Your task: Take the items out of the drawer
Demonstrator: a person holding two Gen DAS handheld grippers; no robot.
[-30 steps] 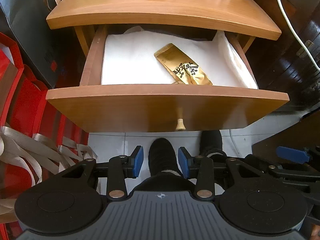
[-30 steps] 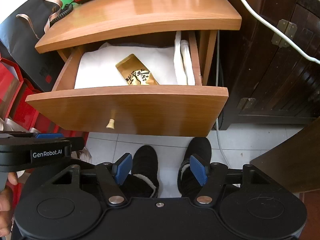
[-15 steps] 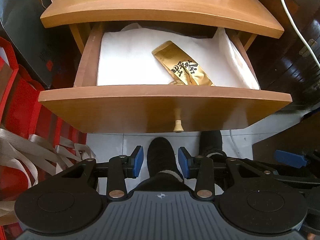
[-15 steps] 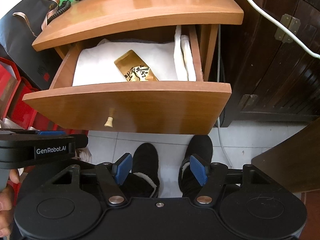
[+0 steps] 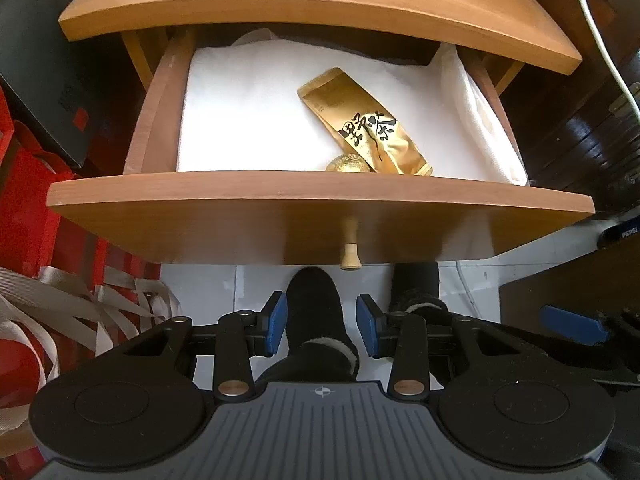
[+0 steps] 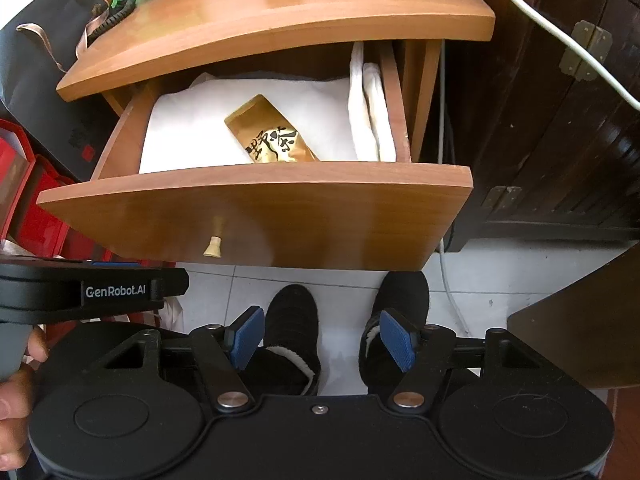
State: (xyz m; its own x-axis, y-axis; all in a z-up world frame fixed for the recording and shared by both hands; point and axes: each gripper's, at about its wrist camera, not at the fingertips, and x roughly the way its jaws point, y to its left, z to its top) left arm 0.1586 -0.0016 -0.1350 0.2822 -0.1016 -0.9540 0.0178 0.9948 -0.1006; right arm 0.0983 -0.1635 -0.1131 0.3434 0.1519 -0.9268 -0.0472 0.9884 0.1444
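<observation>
The drawer point(image 5: 320, 216) stands pulled open, lined with white cloth point(image 5: 248, 120). On that cloth, toward the drawer's front right, lies the gold packet point(image 5: 366, 122), with a gold round piece point(image 5: 347, 163) tucked against the front panel beside it. Left claw point(image 5: 322, 330) and right claw point(image 6: 322, 338) both hover below the drawer's knob point(image 5: 350, 255), jaws spread wide, gripping nothing.

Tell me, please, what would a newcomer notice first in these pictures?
The eye falls first on the gold packet with black characters, lying on the white cloth inside the open wooden drawer; a small gold round thing sits at its near end. Below the drawer, the left tool and the right tool are both open and empty above the person's black slippers.
</observation>
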